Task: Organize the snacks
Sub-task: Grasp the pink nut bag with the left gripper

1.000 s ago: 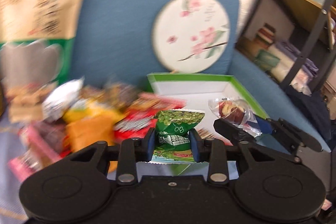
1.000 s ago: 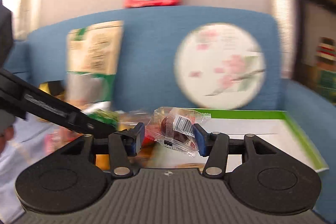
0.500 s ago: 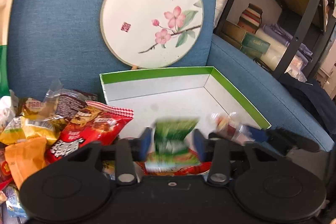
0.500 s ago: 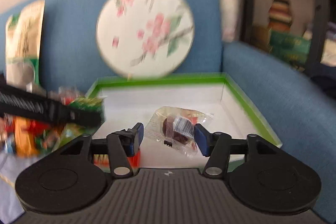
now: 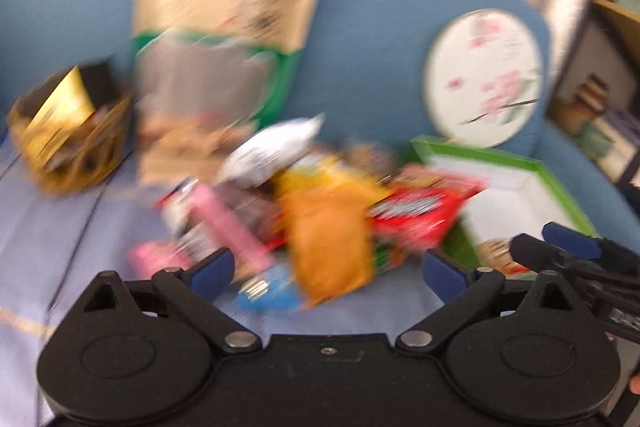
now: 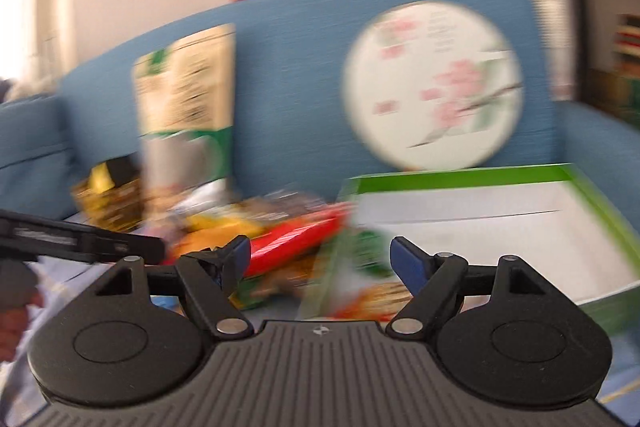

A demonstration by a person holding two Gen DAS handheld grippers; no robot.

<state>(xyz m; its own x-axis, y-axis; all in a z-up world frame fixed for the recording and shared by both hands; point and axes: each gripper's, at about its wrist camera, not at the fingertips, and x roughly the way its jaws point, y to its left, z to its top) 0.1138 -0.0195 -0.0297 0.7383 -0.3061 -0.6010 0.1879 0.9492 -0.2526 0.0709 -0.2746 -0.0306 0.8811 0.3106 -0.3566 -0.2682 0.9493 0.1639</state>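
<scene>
Blue sofa cushions fill the background in both wrist views, with a lilac cloth spread over the seat; both pictures are smeared by motion, so small detail is lost.

From the left gripper outward: its jaws stand wide with nothing gripped between the blue pads. Straight ahead, just past the fingertips, lies the snack pile. An orange packet is nearest, its long axis running roughly away from the gripper, so it seems to lie in line with the fingers, not across them. A blue packet sits low between the pads, and a pink one is to its left. A red packet lies right of the orange one, its edge over the rim of the green-rimmed box.

The right gripper has just been opening and is likewise wide and empty. Beyond its pads I make out the red packet ahead and left, and the box ahead and right, with blurred green and orange wrappers at its near corner.

I judge the left hand the nearer one to the pile, which sits dead ahead of it; the right is nearer the box. Its black finger shows at the left view's right edge, over the box's near end.

A big tan-and-green bag and a round fan lean on the backrest.
</scene>
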